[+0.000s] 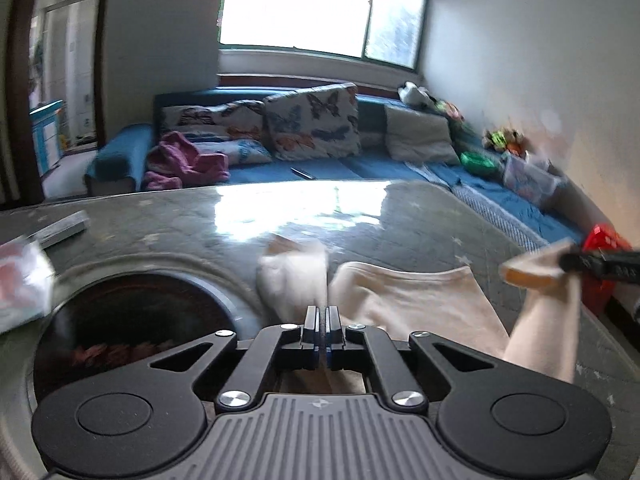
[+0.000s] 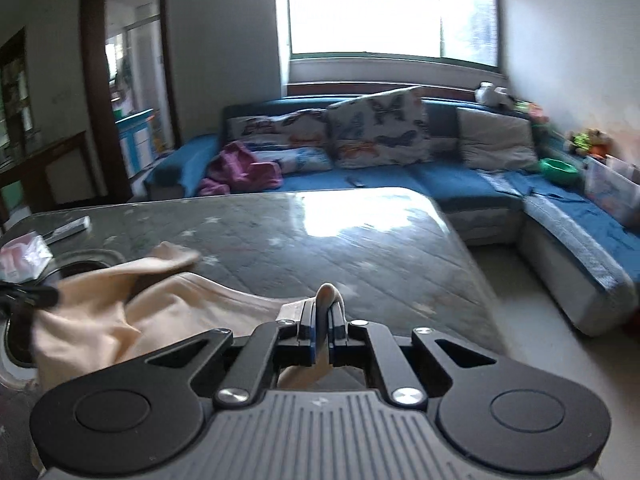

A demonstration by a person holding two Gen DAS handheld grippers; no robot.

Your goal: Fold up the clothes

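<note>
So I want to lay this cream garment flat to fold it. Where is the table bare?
The far half of the table is bare, from the cream garment out to the edge by the blue sofa. The near left is crowded: a round opening, a plastic packet and a flat grey box.

A cream garment (image 1: 416,300), soft and rumpled, is lifted at two bunched edges and sags between them, its lower part draped on the grey quilted table (image 2: 320,240)
</note>
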